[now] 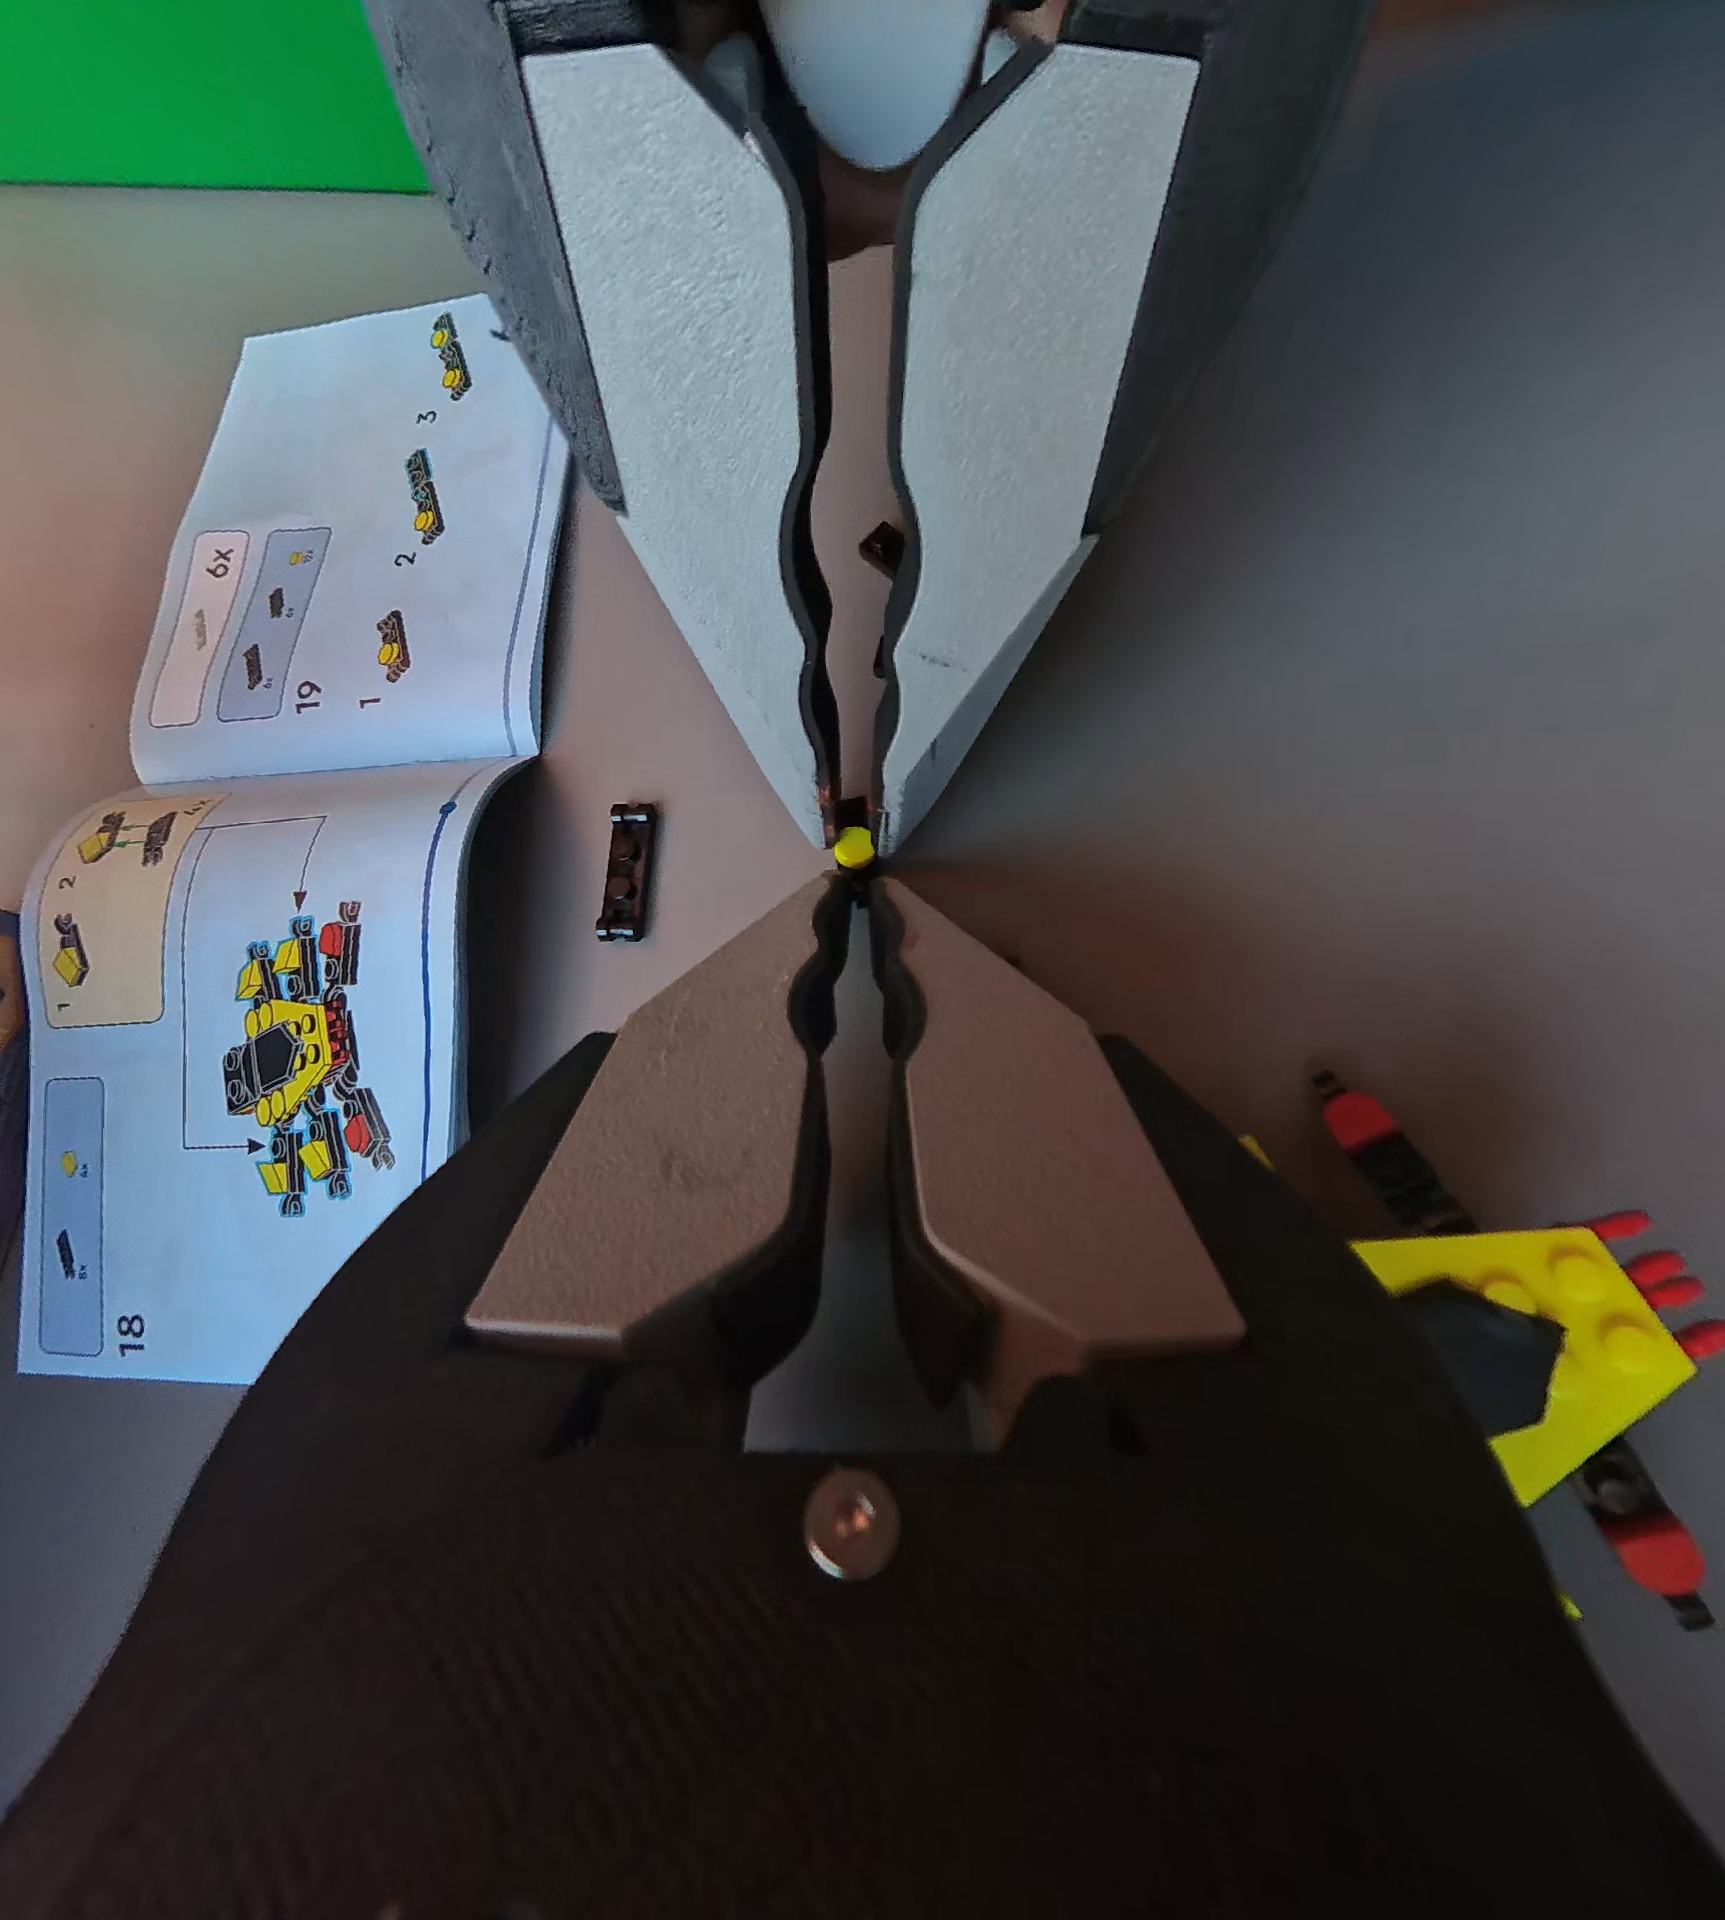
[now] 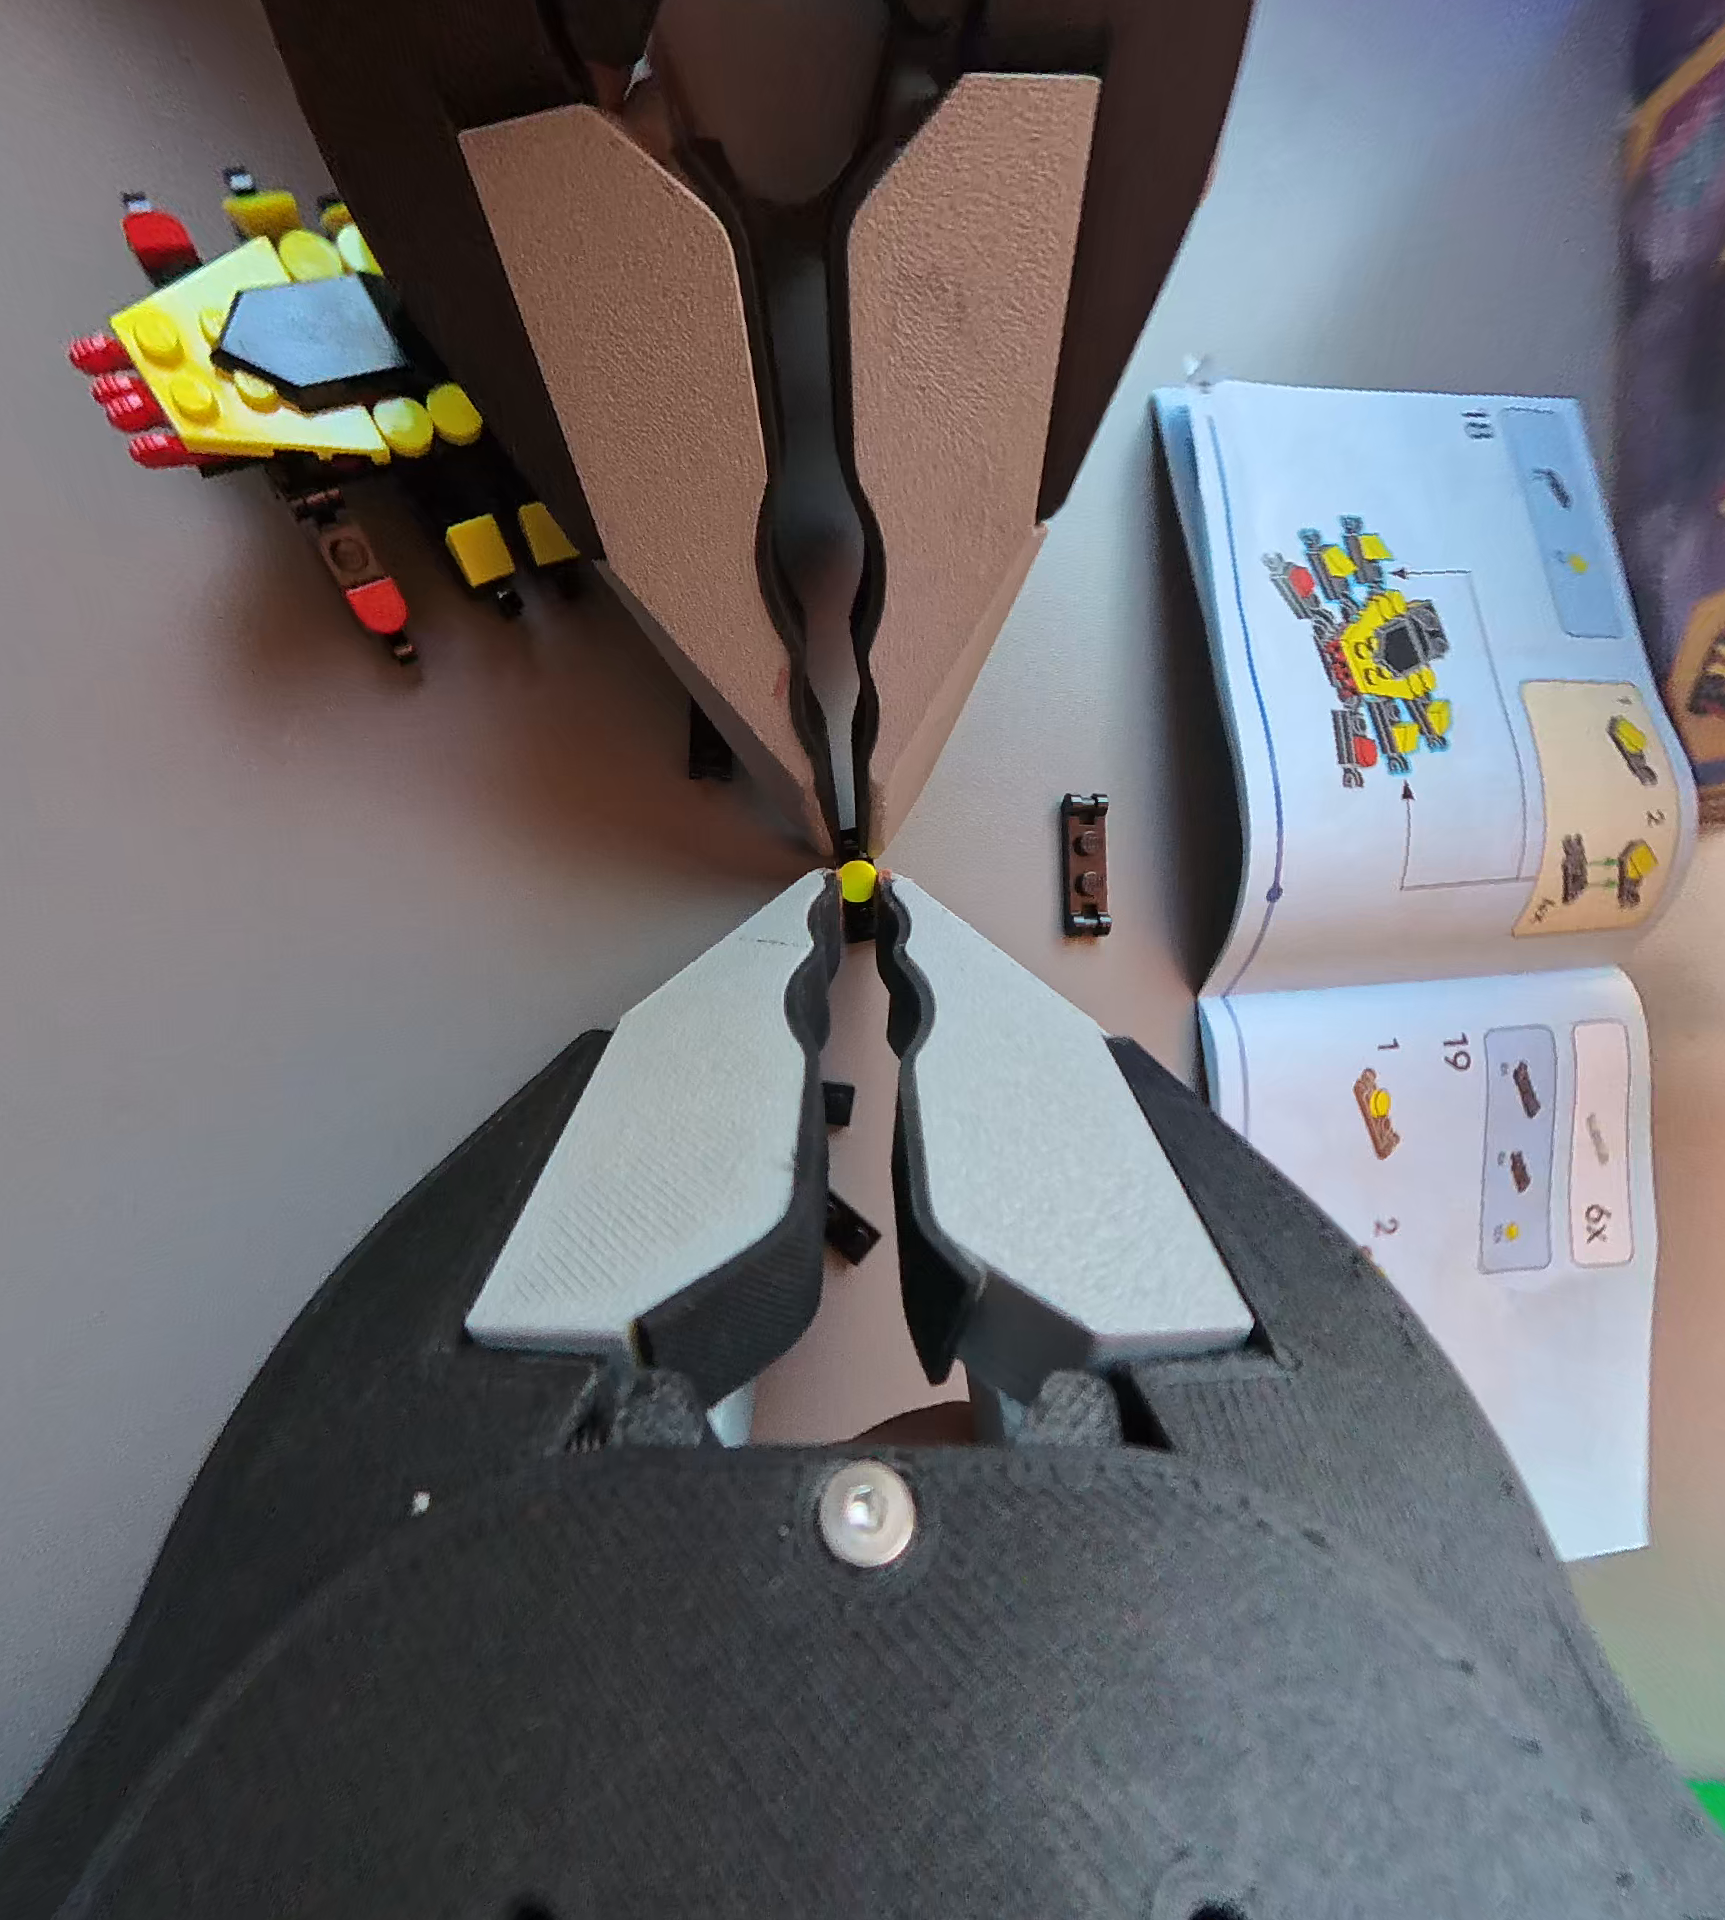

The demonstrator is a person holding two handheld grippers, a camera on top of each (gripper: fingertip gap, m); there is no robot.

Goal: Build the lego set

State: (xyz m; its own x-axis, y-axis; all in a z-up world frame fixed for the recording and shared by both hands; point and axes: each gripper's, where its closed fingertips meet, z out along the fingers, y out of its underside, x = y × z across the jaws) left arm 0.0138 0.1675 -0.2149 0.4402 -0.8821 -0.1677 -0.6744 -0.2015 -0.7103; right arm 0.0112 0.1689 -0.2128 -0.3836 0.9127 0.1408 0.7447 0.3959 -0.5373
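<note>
between claw tips: yellow stud (image 1: 853, 847), table (image 1: 1460, 623) open right.

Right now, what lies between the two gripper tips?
A small yellow round stud on a black piece sits between the left gripper and the right gripper; both tips meet at it. Both wrist views show this.

A tiny yellow round stud (image 1: 852, 846) sits on a small black piece (image 2: 856, 916), the pair pinched between the meeting tips of the two tools. A black plate with clips (image 1: 628, 873) lies flat on the table (image 1: 1460, 727) beside the open instruction booklet (image 1: 318, 831). The part-built yellow, black and red model (image 2: 307, 405) rests on the table well apart, and two small black pieces (image 2: 845, 1164) lie loose nearby.
</note>
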